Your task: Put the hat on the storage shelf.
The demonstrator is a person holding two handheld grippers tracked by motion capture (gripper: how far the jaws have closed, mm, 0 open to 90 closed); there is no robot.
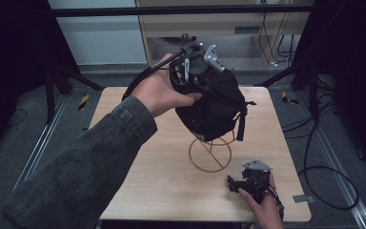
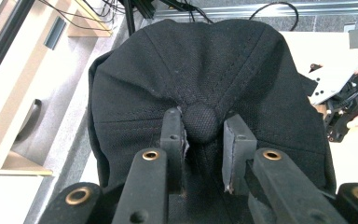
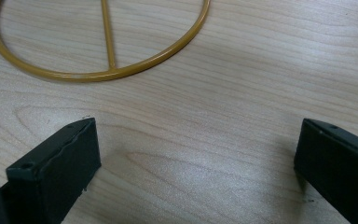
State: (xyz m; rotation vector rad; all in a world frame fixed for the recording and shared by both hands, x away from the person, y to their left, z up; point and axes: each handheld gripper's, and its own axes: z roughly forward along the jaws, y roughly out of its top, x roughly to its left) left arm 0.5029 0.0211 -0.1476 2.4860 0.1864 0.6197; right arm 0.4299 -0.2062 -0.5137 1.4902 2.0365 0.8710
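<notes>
Your left gripper (image 2: 200,140) pinches the button (image 2: 201,122) atop the black cap (image 2: 205,65), over the wire stand (image 1: 210,155). Your right gripper (image 3: 196,158) rests spread wide on the table (image 3: 214,84).

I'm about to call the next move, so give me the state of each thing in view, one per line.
Black cap: lifted, over the stand's top, tilted; whether it touches the stand can't be told.
Cap's top button: pinched between the left tool's jaws.
Left tool: shut on the button.
Right tool: open, jaws wide apart, holding nothing, low over the table.
Yellow wire stand: upright, ring base flat on the table.
</notes>
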